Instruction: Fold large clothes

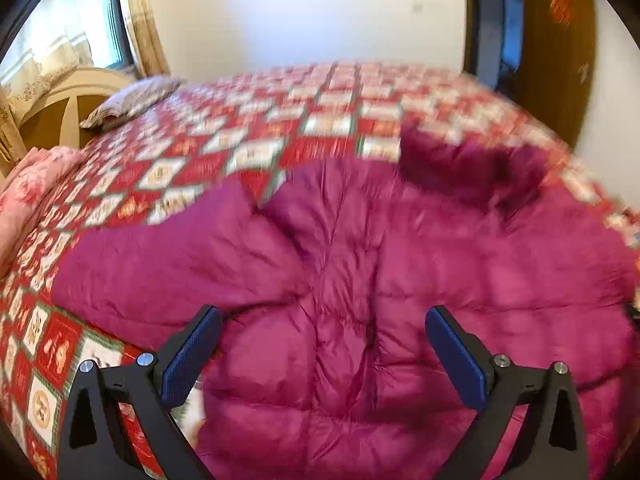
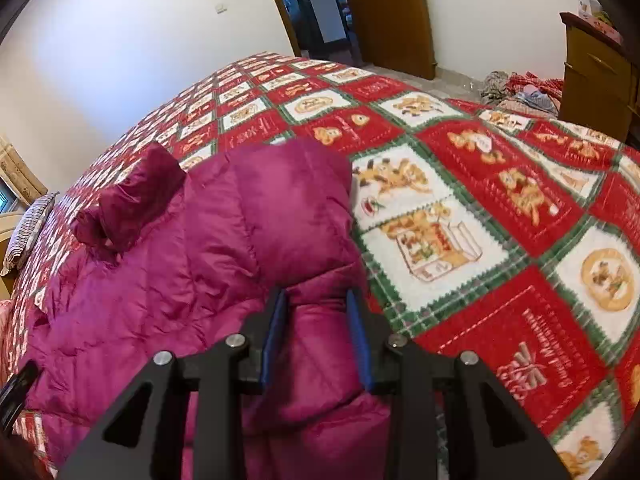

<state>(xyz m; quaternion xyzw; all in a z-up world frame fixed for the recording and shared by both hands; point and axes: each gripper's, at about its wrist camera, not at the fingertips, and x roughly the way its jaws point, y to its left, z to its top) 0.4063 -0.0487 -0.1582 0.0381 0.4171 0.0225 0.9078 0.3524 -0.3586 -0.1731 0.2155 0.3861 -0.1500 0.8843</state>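
A magenta puffer jacket (image 1: 360,264) lies spread on the bed, its furry collar (image 1: 472,168) at the far end and one sleeve (image 1: 172,256) stretched to the left. My left gripper (image 1: 324,344) is open and empty, hovering over the jacket's lower body. In the right wrist view the jacket (image 2: 168,264) fills the left half, collar (image 2: 128,196) far left. My right gripper (image 2: 318,320) is shut on a thick fold of the jacket's right sleeve (image 2: 316,340), which bulges between its blue pads (image 2: 274,336).
The bed has a red, white and green patchwork quilt (image 2: 500,240). A striped pillow (image 1: 132,100) and pink bedding (image 1: 32,184) lie at the headboard end. A wooden dresser (image 2: 592,72) and clothes on the floor (image 2: 516,88) stand beyond the bed's far right. A door (image 2: 388,12) is at the back.
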